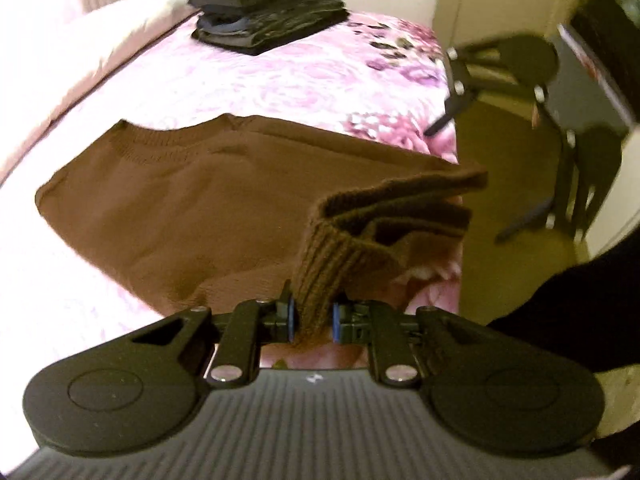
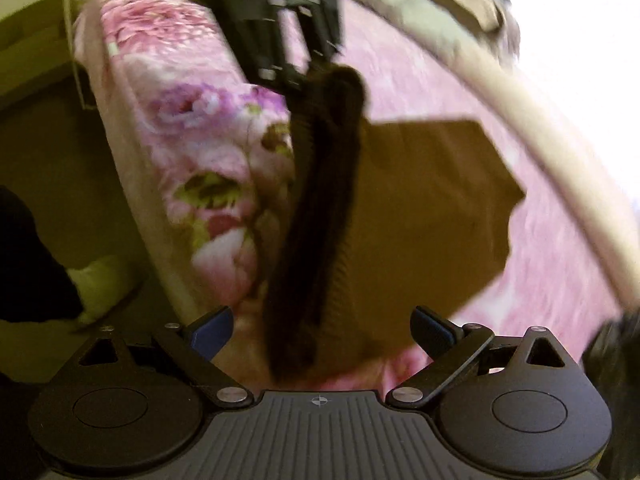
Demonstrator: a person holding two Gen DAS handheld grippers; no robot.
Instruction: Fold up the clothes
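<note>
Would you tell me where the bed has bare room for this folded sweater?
Bare bedspread lies between the brown sweater and the stack of dark clothes, and left of the sweater. The right bed edge is crowded.

Warm, yellowish indoor light. Both fisheye views bend straight lines near the rims. The bed cover (image 1: 280, 76) glares white toward 9 o'clock in the left view, toward 2 o'clock in the right view, which shows heavy motion blur.
</note>
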